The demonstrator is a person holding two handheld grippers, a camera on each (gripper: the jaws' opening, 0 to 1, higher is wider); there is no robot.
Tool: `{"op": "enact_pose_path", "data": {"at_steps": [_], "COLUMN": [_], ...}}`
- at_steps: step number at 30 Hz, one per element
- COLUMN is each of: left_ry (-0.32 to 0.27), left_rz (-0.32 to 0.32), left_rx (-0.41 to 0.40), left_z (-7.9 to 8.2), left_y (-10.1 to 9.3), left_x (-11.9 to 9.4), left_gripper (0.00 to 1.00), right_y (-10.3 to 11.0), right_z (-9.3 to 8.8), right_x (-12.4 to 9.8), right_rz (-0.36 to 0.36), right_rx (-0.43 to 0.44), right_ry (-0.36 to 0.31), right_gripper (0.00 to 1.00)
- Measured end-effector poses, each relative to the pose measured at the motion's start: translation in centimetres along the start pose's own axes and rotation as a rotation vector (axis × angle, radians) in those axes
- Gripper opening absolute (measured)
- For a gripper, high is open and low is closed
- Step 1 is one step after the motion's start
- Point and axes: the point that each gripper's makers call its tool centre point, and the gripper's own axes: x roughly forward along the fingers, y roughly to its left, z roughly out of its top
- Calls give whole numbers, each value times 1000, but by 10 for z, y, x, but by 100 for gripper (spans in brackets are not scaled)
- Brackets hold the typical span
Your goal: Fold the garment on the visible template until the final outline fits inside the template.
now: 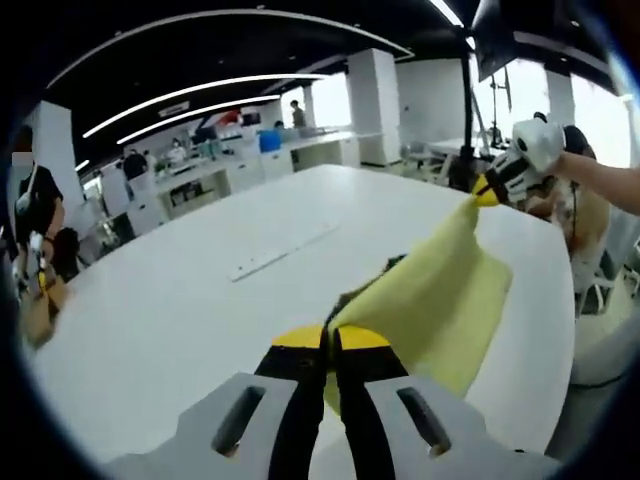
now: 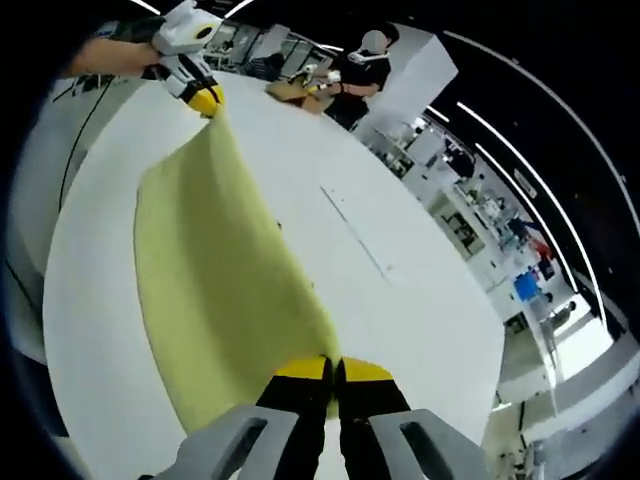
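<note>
**Garment up in the air, fold not yet laid**

Left gripper view first: my left gripper (image 1: pixel 331 345) had its jaws together, clamped on one edge of the yellow garment (image 1: pixel 440 300). The cloth ran up and away to the right, where the right gripper (image 1: pixel 492 190) pinched the far corner. Most of it hung off the white table (image 1: pixel 200 300), sagging between the two grips near the table's right edge. A pale strip (image 1: pixel 280 252) lay flat on the table, well apart to the left; I couldn't tell if it belonged to the template.

Right gripper view: my right gripper (image 2: pixel 333 375) was shut tight on the near edge, and the garment (image 2: pixel 215 280) stretched as a long sheet to the left gripper (image 2: pixel 203 98) at the far end, its lower part draped on the table (image 2: pixel 400 260).

My read: early going. The garment was gripped and spread, but no fold was set down, and fitting it inside the template was all still ahead.
</note>
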Motion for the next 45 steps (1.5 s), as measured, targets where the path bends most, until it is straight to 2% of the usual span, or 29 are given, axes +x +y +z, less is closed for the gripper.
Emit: {"op": "enact_pose_path", "data": {"at_steps": [5, 7, 10, 12, 20, 29, 34, 39, 45], "left_ry": [33, 42, 94, 107, 166, 203, 210, 221, 218], "left_rz": [3, -11, -8, -4, 0, -3, -4, -8, -8], "left_rx": [-14, 3, 42, 73, 93, 29, -28, -28, -25], "left_z": [-12, -17, -30, -34, -53, -77, -89, -95, -96], "left_y": [6, 6, 8, 9, 16, 27, 32, 33, 34], "left_x": [11, 16, 26, 32, 55, 75, 84, 87, 87], "left_gripper": [0, 0, 0, 0, 0, 1, 1, 3, 4], "right_y": [-3, -2, 1, 2, 7, 12, 15, 13, 15], "right_z": [-1, -4, -9, -12, -26, -39, -45, -53, -55], "right_x": [11, 18, 28, 36, 63, 92, 100, 105, 107], "right_rz": [-1, 5, 23, 28, 76, 114, 133, 126, 123], "right_rx": [54, 59, 82, 89, 124, 161, 177, 186, 181], "right_ry": [-9, 3, 16, 28, 75, 110, 123, 144, 132], "right_gripper": [0, 0, 0, 0, 0, 0, 0, 2, 2]}}
